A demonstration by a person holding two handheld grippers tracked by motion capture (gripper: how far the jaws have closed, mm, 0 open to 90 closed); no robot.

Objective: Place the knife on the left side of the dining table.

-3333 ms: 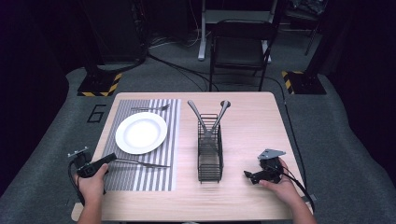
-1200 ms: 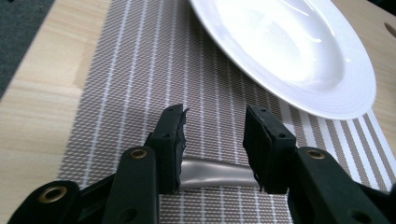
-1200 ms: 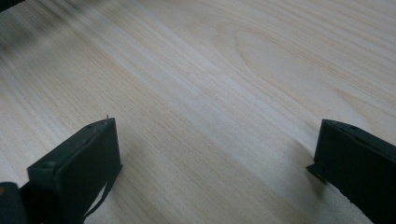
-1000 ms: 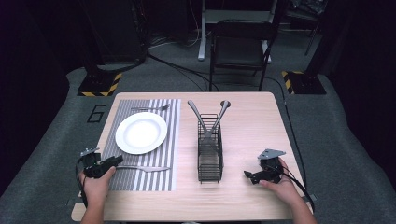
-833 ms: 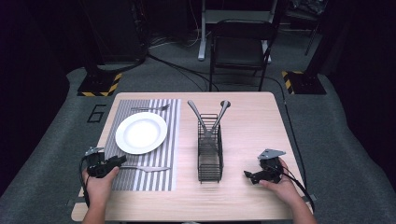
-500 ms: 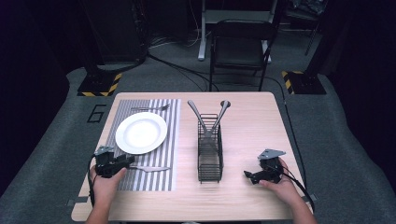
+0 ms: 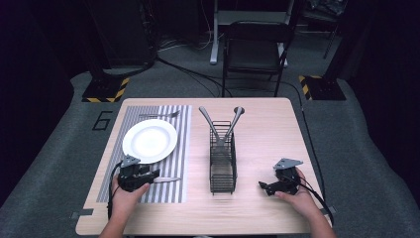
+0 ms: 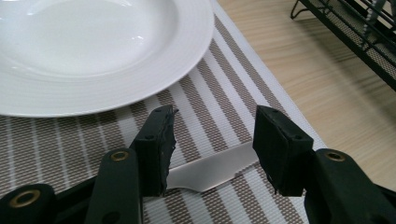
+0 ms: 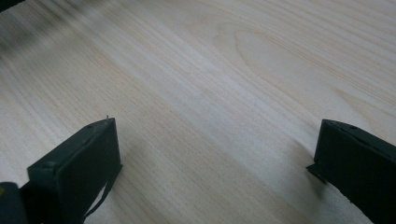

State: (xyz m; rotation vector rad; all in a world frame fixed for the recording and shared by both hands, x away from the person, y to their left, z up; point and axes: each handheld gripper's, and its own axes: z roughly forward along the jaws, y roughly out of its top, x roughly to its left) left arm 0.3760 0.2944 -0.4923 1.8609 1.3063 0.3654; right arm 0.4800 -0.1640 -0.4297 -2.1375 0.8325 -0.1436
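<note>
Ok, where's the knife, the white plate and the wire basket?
knife (image 8: 212,167), left gripper view, on its shiny blade.
white plate (image 7: 148,140), high view, on its middle.
wire basket (image 7: 222,171), high view, on its side wall.

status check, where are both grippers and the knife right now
Left gripper open, jaws either side of the knife on the striped mat. Right gripper open, resting on bare table. Plate close beside the knife; nothing blocking.
</note>
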